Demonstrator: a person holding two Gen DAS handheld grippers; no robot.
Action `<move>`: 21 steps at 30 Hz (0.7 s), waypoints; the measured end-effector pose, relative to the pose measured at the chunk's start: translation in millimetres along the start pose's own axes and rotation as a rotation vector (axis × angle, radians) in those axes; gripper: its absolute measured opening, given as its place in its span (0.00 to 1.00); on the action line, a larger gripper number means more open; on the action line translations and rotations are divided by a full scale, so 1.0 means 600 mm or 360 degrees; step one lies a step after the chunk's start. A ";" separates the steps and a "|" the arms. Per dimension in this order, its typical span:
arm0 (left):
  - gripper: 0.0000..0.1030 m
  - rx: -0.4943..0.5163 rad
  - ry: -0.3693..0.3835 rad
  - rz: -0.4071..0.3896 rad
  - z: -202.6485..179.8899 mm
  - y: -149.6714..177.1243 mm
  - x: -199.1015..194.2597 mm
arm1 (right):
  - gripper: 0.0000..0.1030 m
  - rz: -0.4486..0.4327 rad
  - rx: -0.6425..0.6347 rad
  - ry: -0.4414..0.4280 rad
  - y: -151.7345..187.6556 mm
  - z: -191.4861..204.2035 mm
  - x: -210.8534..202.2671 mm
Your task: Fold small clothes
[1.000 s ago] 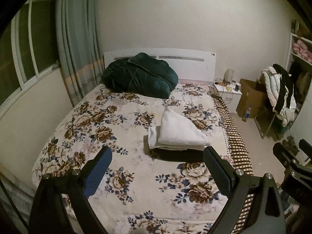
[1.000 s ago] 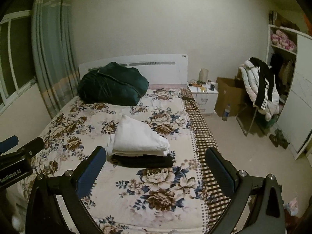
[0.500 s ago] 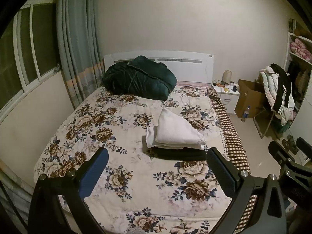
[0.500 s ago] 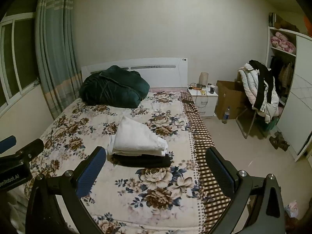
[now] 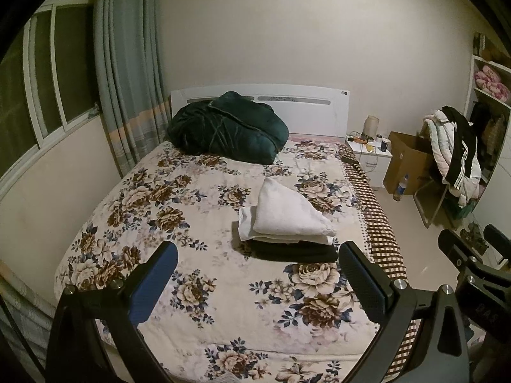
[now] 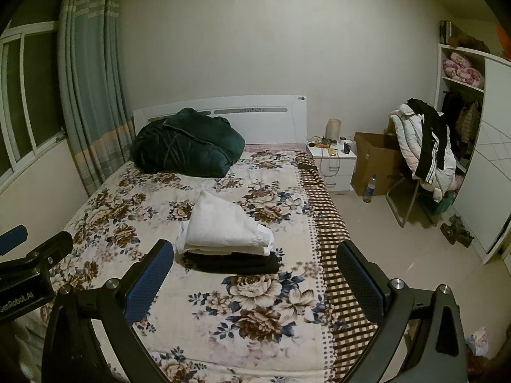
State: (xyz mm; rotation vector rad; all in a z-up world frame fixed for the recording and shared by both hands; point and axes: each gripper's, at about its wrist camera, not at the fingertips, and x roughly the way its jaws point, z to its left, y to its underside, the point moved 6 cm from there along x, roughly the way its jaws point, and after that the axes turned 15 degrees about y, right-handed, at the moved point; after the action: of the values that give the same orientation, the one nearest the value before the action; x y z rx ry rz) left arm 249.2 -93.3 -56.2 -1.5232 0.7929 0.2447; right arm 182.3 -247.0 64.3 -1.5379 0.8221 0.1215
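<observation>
Your left gripper is spread wide and empty above the bed; your right gripper is just as wide and empty. Between their fingers lies the stack: white clothes folded on top of a black piece, probably folded too, well short of the green bundle at the headboard.

Both wrist views are dim, lit by soft indoor light with a yellow-green cast. The window is dark. Strong fisheye distortion bends the curtain and the walls, and black vignetting fills the corners. A soft shadow lies beneath the folded clothes on the bed. Focus is fairly sharp, with slight grain.
</observation>
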 end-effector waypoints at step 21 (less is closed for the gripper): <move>1.00 -0.0019 -0.0010 0.0015 0.014 0.000 -0.007 | 1.00 0.0026 -0.0033 -0.0011 0.010 0.036 -0.001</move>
State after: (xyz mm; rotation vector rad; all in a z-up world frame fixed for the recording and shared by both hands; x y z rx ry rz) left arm 248.6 -84.1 -55.2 -1.5296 0.7950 0.2615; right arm 186.9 -226.9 56.2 -1.5497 0.8302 0.1476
